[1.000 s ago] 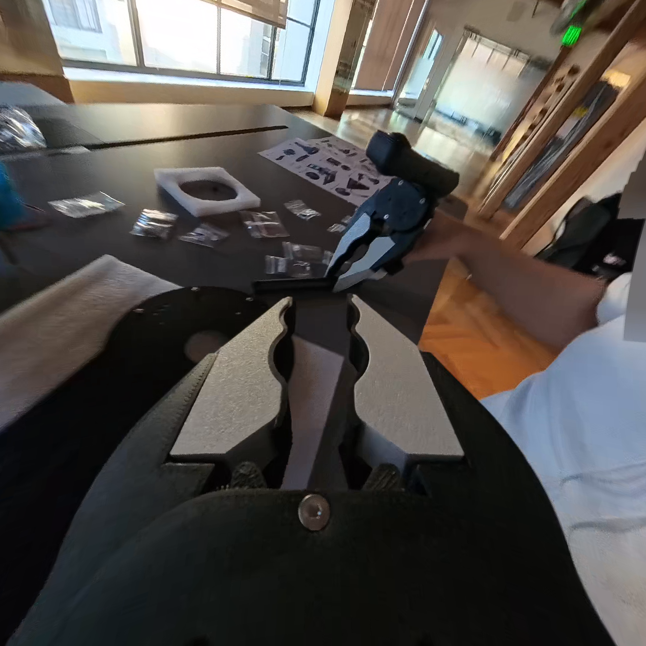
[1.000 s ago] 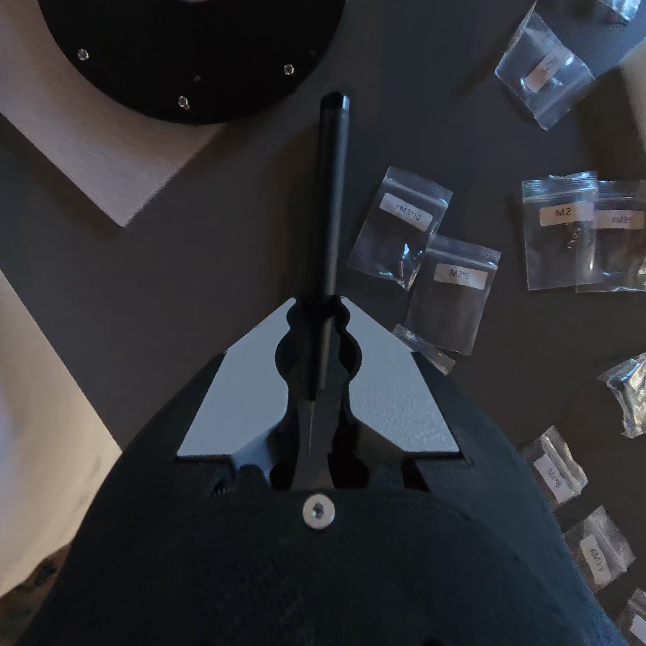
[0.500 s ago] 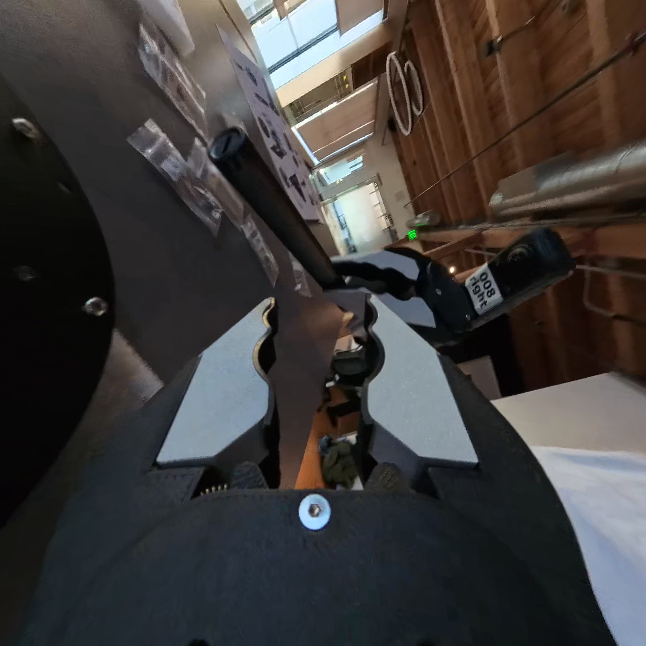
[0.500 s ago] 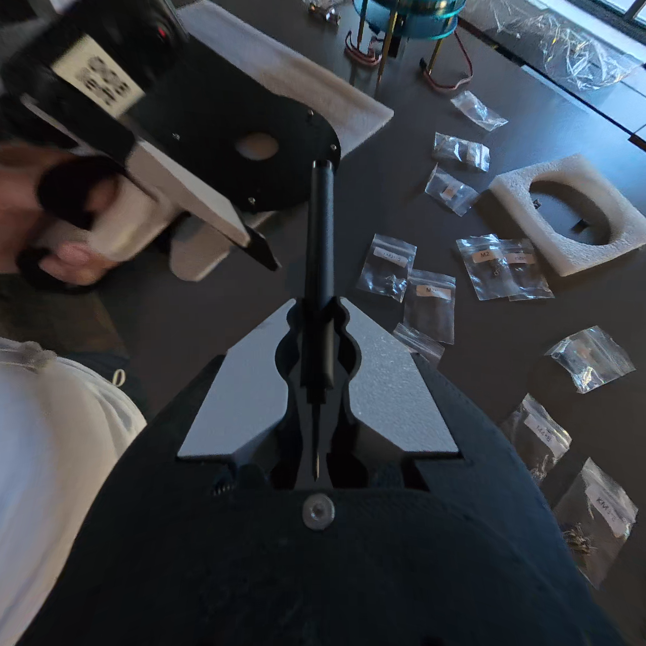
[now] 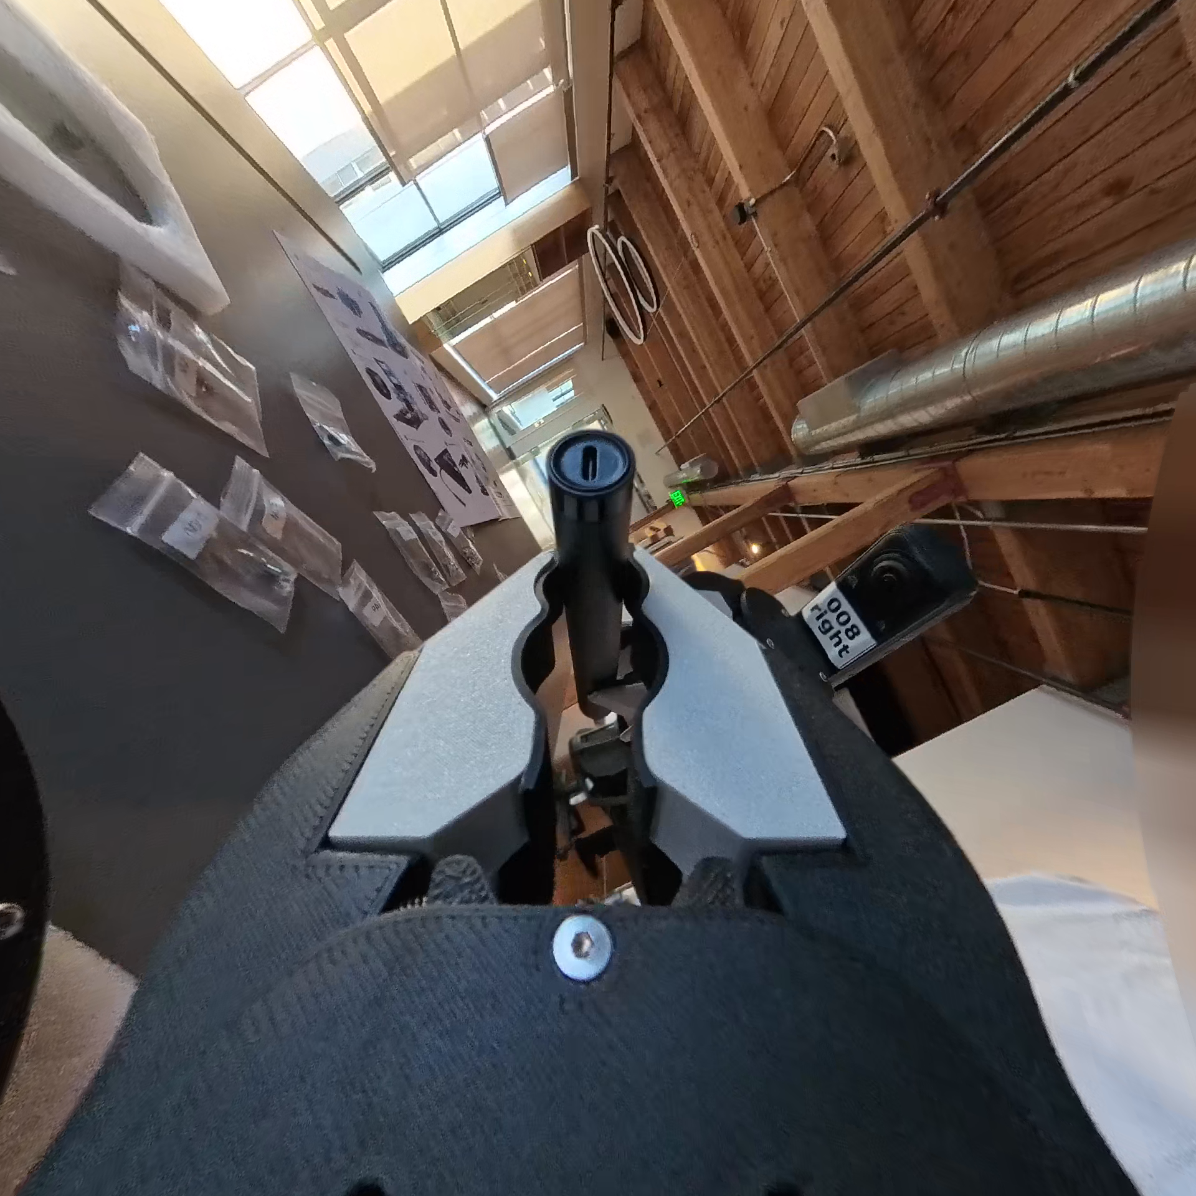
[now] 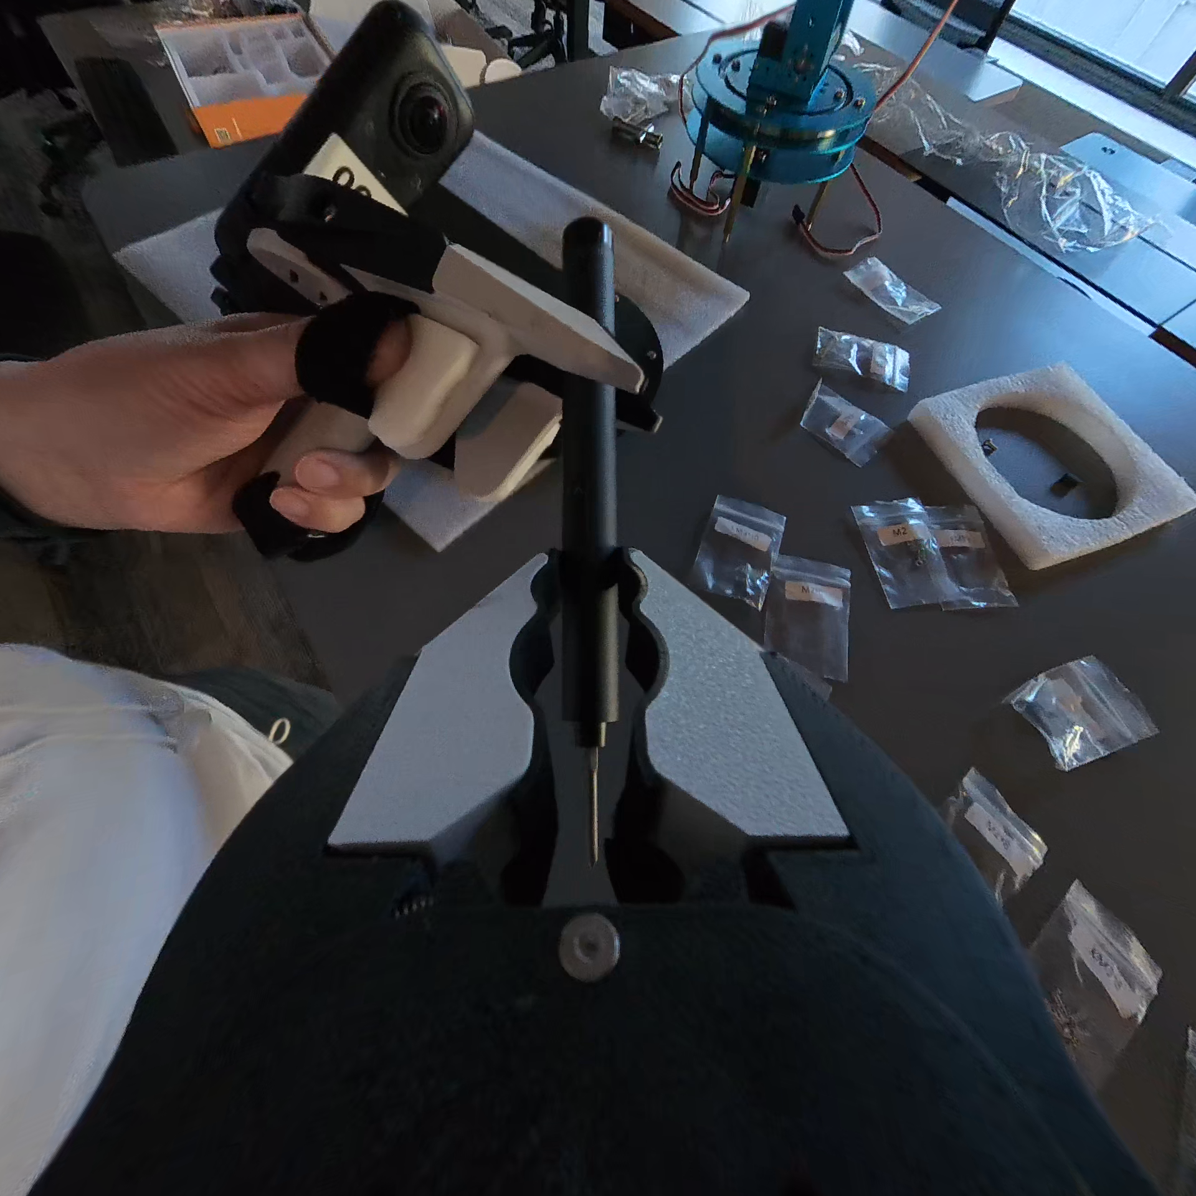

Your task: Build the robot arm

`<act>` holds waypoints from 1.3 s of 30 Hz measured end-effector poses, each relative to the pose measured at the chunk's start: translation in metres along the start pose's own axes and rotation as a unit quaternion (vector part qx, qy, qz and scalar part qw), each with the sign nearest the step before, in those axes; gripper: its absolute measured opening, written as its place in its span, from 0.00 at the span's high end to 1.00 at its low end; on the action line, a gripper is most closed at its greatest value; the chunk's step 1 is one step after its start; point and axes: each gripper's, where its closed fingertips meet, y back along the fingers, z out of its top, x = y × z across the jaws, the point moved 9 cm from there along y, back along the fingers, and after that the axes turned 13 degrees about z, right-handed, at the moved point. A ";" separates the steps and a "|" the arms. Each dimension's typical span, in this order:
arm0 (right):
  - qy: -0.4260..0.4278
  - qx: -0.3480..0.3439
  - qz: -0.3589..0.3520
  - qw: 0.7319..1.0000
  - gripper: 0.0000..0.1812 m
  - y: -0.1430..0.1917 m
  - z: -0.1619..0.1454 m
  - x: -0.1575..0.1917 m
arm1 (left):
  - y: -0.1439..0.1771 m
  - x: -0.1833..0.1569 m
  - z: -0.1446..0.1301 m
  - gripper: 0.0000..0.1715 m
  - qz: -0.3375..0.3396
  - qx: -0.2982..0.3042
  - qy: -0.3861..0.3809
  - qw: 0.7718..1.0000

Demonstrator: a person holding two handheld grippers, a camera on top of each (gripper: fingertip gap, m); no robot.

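Note:
A black precision screwdriver (image 6: 586, 453) is held in the air above the dark table (image 6: 744, 414). My right gripper (image 6: 592, 563) is shut on the lower part of its handle, and the thin bit (image 6: 593, 815) points back toward the right wrist camera. My left gripper (image 5: 592, 573) is closed around the same handle (image 5: 589, 518) just below the slotted end cap (image 5: 589, 461). In the right wrist view the left gripper (image 6: 641, 401) comes in from the left, held by a hand (image 6: 162, 420). The right gripper's camera (image 5: 899, 592) shows behind the screwdriver.
Several small clear bags of hardware (image 6: 738, 550) lie on the table. A white foam frame (image 6: 1048, 466) is at the right, with a blue round assembly (image 6: 776, 110) behind it. A black disc (image 6: 644, 336) rests on a white foam sheet (image 6: 582, 213). A printed sheet (image 5: 414, 388) is nearby. The left gripper's tips are roughly 5 centimeters from the right gripper's. My left gripper's tips are some 30 centimeters from the blue round assembly (image 6: 776, 110).
The right gripper lifted the screwdriver off the table and tilted it up. The left gripper swung round and closed on the upper part of the handle.

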 end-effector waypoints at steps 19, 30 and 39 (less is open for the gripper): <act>0.005 -0.127 0.199 0.972 0.85 -0.037 0.076 -0.001 | 0.079 -0.068 0.085 0.91 0.057 -0.008 -0.225 0.973; -0.072 -0.099 0.474 0.872 0.87 -0.145 0.152 0.016 | 0.166 -0.088 0.125 0.91 0.126 0.008 -0.341 0.932; 0.004 -0.090 0.446 0.890 0.92 -0.225 0.205 0.039 | 0.240 -0.063 0.178 0.91 0.122 0.021 -0.355 0.927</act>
